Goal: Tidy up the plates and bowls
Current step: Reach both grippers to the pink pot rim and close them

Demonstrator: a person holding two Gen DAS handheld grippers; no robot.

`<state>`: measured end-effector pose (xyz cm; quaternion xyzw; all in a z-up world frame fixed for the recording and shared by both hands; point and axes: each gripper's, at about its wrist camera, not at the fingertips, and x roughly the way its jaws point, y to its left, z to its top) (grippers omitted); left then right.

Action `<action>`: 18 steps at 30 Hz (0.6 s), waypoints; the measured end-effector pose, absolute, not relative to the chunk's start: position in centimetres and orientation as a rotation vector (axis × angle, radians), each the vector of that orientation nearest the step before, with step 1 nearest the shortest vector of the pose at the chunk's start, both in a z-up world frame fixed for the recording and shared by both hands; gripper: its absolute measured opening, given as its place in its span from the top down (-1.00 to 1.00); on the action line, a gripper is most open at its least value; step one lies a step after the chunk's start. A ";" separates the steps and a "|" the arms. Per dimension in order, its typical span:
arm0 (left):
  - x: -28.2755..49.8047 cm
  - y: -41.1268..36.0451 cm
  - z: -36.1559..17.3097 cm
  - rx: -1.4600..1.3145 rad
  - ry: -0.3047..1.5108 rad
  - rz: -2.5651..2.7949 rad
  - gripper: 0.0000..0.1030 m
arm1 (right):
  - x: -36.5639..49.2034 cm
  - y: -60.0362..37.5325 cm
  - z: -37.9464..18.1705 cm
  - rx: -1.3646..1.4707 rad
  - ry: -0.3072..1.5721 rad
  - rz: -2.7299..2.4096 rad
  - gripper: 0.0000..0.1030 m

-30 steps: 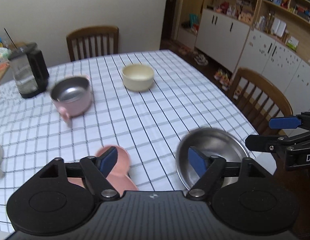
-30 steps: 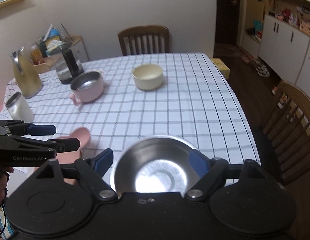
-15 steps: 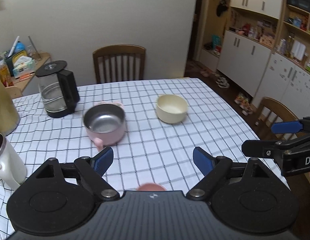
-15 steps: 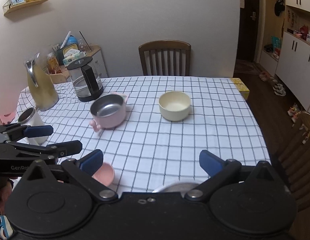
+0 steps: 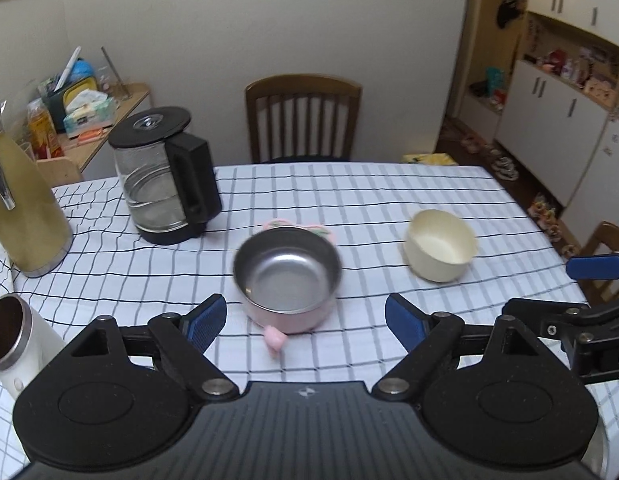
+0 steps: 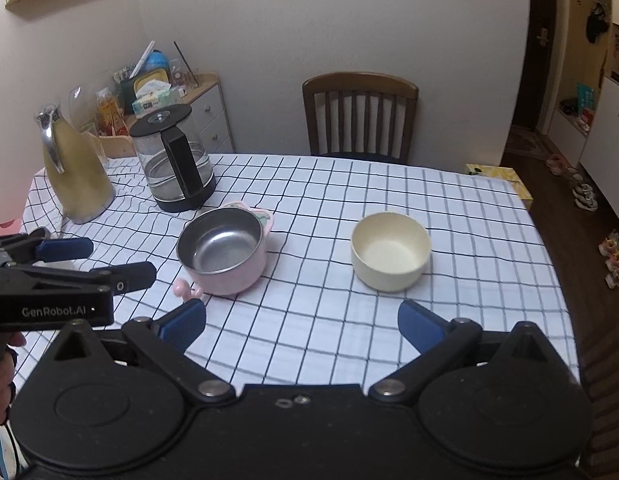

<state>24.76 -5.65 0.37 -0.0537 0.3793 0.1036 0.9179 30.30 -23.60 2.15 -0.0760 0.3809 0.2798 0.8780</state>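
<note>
A pink pot-shaped bowl with a steel inside (image 5: 287,280) (image 6: 223,252) stands mid-table on the checked cloth. A cream bowl (image 5: 439,245) (image 6: 390,251) stands to its right. My left gripper (image 5: 305,322) is open and empty, just short of the pink bowl, which lies between its fingers in view. My right gripper (image 6: 302,322) is open and empty, held back from both bowls. The left gripper also shows at the left of the right wrist view (image 6: 89,260). The right gripper shows at the right of the left wrist view (image 5: 569,288).
A glass kettle (image 5: 165,180) (image 6: 175,166) and a yellow jug (image 5: 23,208) (image 6: 75,172) stand at the table's back left. A white cup (image 5: 13,344) is at the left edge. A wooden chair (image 6: 359,118) stands behind the table.
Both grippers have lifted and tilted up towards the far side of the table. The steel plate and small pink dish near the front edge have dropped out of view.
</note>
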 end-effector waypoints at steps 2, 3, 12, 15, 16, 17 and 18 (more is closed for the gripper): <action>26.1 -4.4 -0.3 -0.120 0.802 0.237 -0.69 | 31.7 -22.5 1.5 -0.163 0.807 0.583 -0.99; 26.9 -3.8 -0.7 -0.128 0.814 0.248 -0.69 | 32.4 -21.9 1.1 -0.165 0.812 0.582 -0.99; 32.1 0.1 -3.9 -0.164 0.896 0.299 -0.69 | 37.5 -16.4 -2.1 -0.211 0.866 0.583 -0.89; 33.5 1.2 -5.1 -0.197 0.923 0.325 -0.69 | 39.1 -14.8 -3.3 -0.210 0.893 0.584 -0.83; 33.8 1.5 -5.4 -0.210 0.929 0.330 -0.69 | 39.6 -14.3 -3.7 -0.214 0.900 0.583 -0.80; 34.2 1.8 -5.8 -0.219 0.937 0.334 -0.67 | 40.0 -13.8 -4.1 -0.220 0.909 0.583 -0.75; 34.6 2.0 -6.2 -0.217 0.947 0.343 -0.67 | 40.4 -13.4 -4.5 -0.223 0.919 0.585 -0.74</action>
